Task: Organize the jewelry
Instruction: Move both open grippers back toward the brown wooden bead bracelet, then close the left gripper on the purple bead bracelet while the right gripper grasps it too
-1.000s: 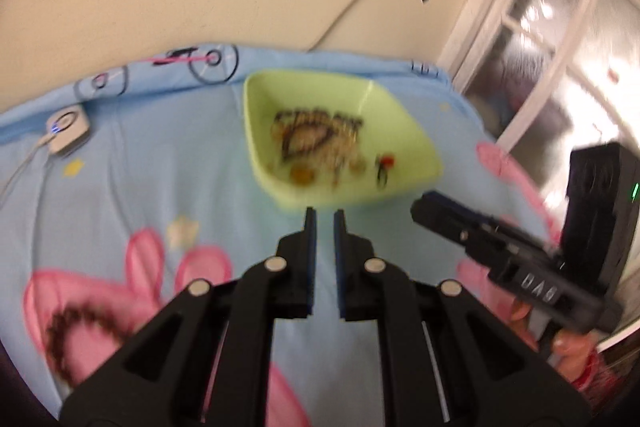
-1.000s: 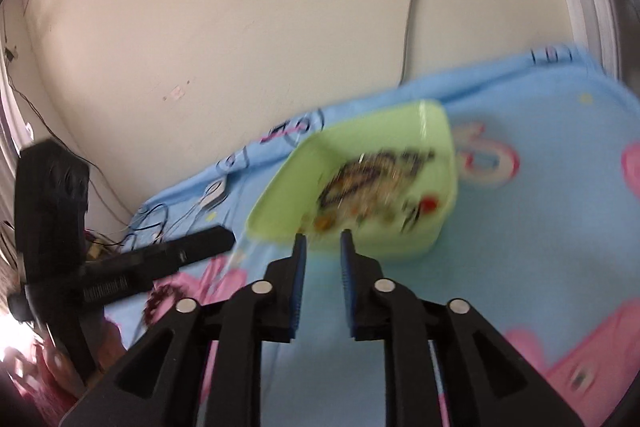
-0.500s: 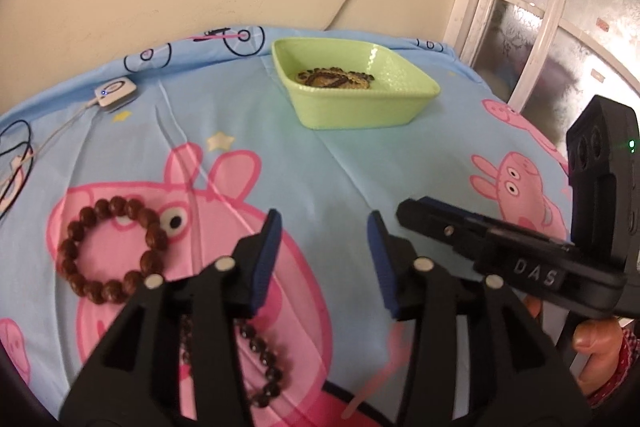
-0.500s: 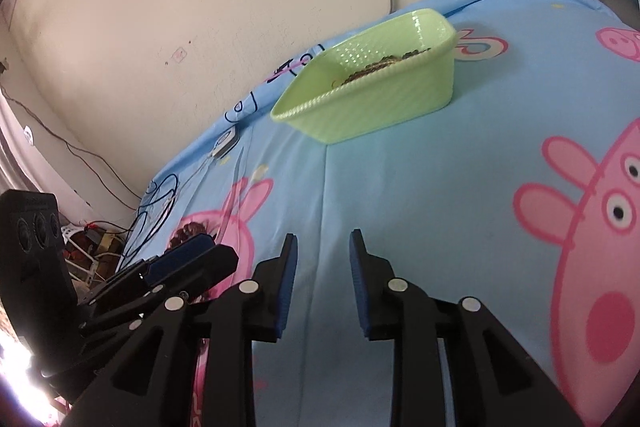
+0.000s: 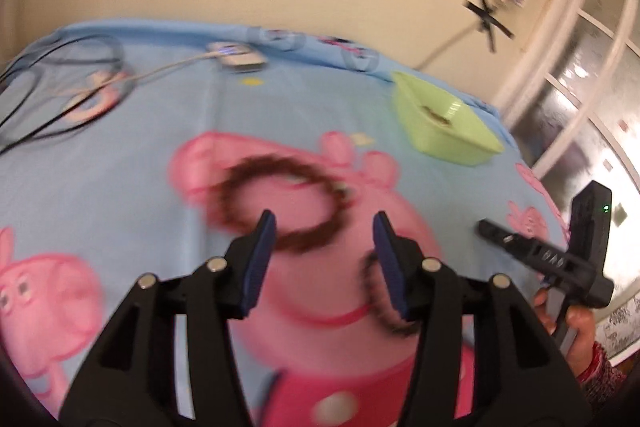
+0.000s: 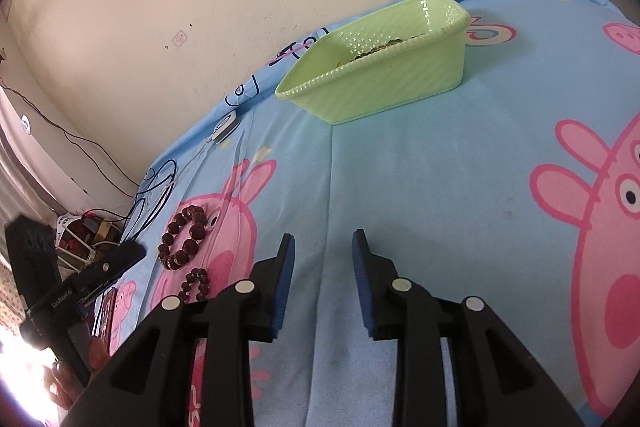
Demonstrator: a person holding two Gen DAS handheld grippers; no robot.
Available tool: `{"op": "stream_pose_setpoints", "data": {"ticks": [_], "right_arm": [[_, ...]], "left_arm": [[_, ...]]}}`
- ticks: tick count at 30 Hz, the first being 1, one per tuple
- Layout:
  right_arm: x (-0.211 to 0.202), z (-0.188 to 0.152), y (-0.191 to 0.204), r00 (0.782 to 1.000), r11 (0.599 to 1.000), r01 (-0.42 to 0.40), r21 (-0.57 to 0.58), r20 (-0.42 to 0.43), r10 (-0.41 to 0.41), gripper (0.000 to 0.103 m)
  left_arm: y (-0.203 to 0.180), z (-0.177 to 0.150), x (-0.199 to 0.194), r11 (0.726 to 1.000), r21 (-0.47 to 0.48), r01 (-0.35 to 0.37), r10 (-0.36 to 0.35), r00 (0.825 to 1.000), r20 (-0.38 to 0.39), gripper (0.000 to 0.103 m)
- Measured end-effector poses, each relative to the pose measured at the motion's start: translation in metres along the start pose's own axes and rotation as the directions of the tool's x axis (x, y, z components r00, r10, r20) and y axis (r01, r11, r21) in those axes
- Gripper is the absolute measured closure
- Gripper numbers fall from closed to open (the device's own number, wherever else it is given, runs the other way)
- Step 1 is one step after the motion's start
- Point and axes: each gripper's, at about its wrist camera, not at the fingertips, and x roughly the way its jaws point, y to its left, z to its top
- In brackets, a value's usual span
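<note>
Left wrist view is pretty smeared, but the left gripper [image 5: 323, 231] clearly has its jaws apart, they've just been opening, and nothing is between them yet. It hangs over the big brown bead bracelet [image 5: 280, 203], which lies flat on the blue cartoon bedsheet [image 5: 120, 147], and a second, smaller strand of dark beads [image 5: 374, 297] sits just beside the right-hand finger. The right gripper [image 6: 323, 241] shows a narrow gap between its pads, holding nothing, hovering over bare sheet well away from the beads. The green basket [image 6: 380, 83] sits near the wall with some jewelry already inside, so I'd guess the job is partway done and the bracelet is the next pick. If I were doing it: come down so one finger lands inside the loop and the other outside, pinch a single stretch of beads rather than trying to span the whole ring, and keep clear of the smaller strand so it doesn't get dragged along. Press lightly into the sheet, since round beads can roll out of the pads.
</note>
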Motion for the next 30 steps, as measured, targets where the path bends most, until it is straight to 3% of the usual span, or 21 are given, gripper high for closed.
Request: {"op": "stream_pose_setpoints", "data": {"ticks": [3, 9, 12, 17, 21, 23, 26, 30], "right_arm": [[0.001, 0.000, 0.006, 1.000, 1.000, 0.006, -0.021, -0.006, -0.006, 0.098], [0.021, -0.004, 0.049, 0.994, 0.984, -0.081, -0.158, -0.091, 0.067, 0.098], [0.029, -0.014, 0.073, 0.984, 0.956, -0.116, -0.269, -0.159, 0.074, 0.098], [0.039, -0.025, 0.102, 0.974, 0.904, -0.137, -0.405, -0.220, 0.049, 0.098], [0.045, -0.032, 0.109, 0.974, 0.864, -0.112, -0.491, -0.227, -0.003, 0.098], [0.046, -0.032, 0.108, 0.977, 0.855, -0.091, -0.510, -0.213, -0.023, 0.103], [0.046, -0.024, 0.099, 0.980, 0.876, -0.067, -0.477, -0.194, -0.031, 0.103], [0.042, -0.020, 0.093, 0.986, 0.871, -0.015, -0.491, -0.150, -0.068, 0.103]], "left_arm": [[0.026, -0.007, -0.010, 0.998, -0.063, -0.021, 0.020, 1.000, -0.020, 0.055], [0.041, -0.005, -0.019, 0.993, -0.114, 0.003, -0.006, 1.000, -0.019, 0.055], [0.017, -0.006, -0.016, 0.997, -0.049, 0.052, -0.054, 0.998, -0.044, 0.055], [-0.028, -0.016, 0.008, 0.992, 0.102, 0.069, -0.056, 0.990, -0.131, 0.055], [-0.047, -0.021, 0.024, 0.987, 0.127, 0.097, -0.073, 0.981, -0.181, 0.055], [-0.058, -0.023, 0.033, 0.983, 0.171, 0.074, -0.040, 0.980, -0.197, 0.058], [-0.066, -0.026, 0.042, 0.974, 0.226, 0.000, 0.045, 0.980, -0.194, 0.065], [-0.070, -0.030, 0.042, 0.962, 0.268, -0.058, 0.106, 0.980, -0.170, 0.074]]}}
